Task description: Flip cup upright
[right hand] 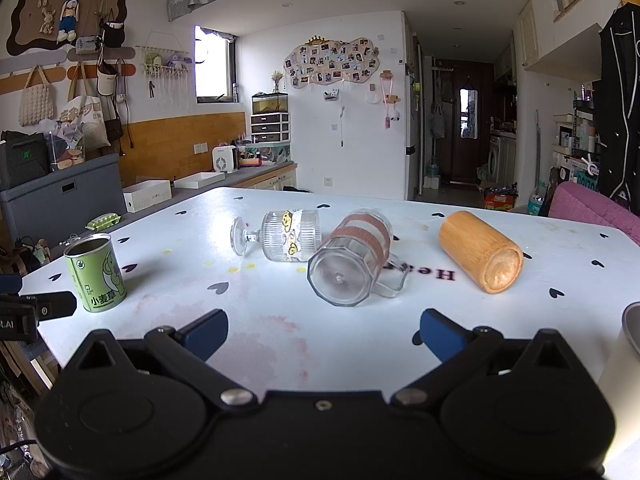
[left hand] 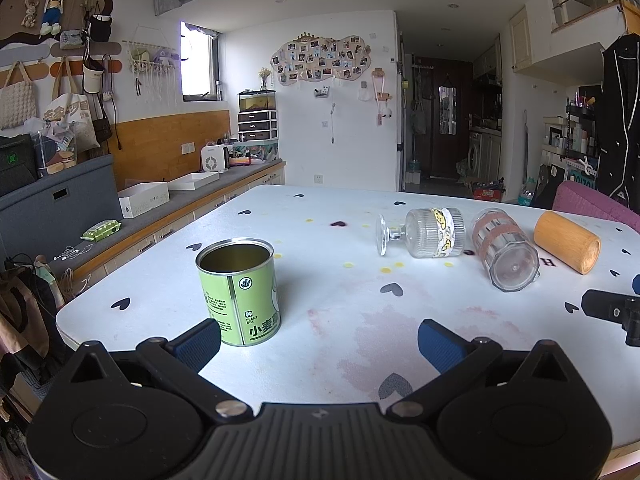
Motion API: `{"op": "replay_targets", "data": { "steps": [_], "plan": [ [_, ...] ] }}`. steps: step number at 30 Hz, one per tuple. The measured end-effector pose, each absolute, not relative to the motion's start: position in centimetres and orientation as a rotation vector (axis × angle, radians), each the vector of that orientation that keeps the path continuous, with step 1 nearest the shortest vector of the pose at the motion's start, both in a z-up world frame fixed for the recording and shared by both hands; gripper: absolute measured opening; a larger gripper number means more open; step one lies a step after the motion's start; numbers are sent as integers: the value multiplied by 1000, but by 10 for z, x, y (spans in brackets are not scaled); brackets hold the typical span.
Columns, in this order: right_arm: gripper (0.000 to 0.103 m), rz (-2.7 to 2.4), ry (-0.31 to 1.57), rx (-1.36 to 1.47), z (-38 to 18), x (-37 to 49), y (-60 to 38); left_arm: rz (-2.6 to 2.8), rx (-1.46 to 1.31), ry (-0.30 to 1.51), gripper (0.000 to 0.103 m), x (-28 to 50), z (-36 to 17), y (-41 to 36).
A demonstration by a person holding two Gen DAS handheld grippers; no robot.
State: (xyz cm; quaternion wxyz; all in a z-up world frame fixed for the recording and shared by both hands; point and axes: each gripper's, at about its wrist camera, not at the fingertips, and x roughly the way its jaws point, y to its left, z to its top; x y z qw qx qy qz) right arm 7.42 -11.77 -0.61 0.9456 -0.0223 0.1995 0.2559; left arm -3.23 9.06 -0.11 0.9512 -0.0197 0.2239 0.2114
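Left wrist view: left gripper (left hand: 319,340) fingers spread, empty, over the white tabletop (left hand: 340,320); green tin can (left hand: 239,290) upright; ribbed glass goblet (left hand: 424,233), faceted glass mug (left hand: 505,255), bamboo cup (left hand: 567,242) lying sideways. Right wrist view: right gripper (right hand: 323,330) likewise spread, empty; only here the mug's clear handle (right hand: 394,276) shows.

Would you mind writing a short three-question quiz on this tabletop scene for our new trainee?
1. True or false: the green can stands upright.
2. How many vessels lie on their sides? A) one B) two C) three
3. Fill in: the handled glass mug lies between the stemmed glass and the ______ cup.

Key: 1 true; 2 C; 3 wooden. Both the left gripper and right gripper are open.
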Motion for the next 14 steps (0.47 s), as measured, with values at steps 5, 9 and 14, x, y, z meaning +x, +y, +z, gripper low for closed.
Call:
{"op": "replay_targets", "data": {
  "steps": [5, 9, 14],
  "plan": [
    [103, 522, 407, -46, -6, 74, -118, 430, -39, 456, 103, -32, -2, 91],
    [103, 523, 407, -48, -7, 75, -118, 431, -39, 457, 103, -32, -2, 91],
    [103, 523, 407, -48, -7, 75, -118, 429, -39, 457, 103, -32, -2, 91]
  ]
}}
